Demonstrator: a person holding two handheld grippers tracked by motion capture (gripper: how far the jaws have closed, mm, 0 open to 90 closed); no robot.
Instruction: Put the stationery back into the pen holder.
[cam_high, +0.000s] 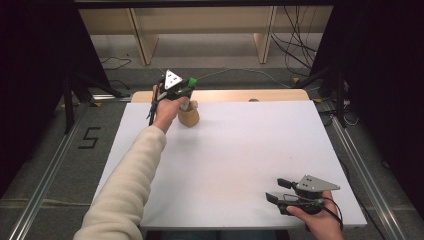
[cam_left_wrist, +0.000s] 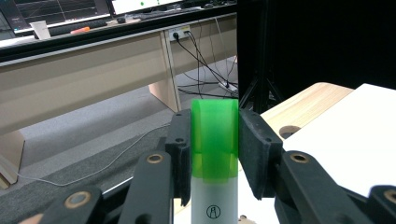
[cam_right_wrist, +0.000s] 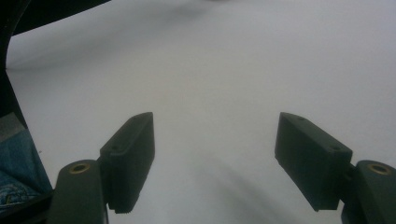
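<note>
Left tongs (cam_left_wrist: 215, 154) clamp a green-capped white tube (cam_left_wrist: 214, 140); right tongs (cam_right_wrist: 215, 163) gape wide, empty.

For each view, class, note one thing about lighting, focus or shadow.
High view: evenly lit white table, dark surroundings. Left gripper view: green cap sharp and bright between the jaws, background desks clear. Right gripper view: dim, soft-focused, with faint shadows on the white surface.
</note>
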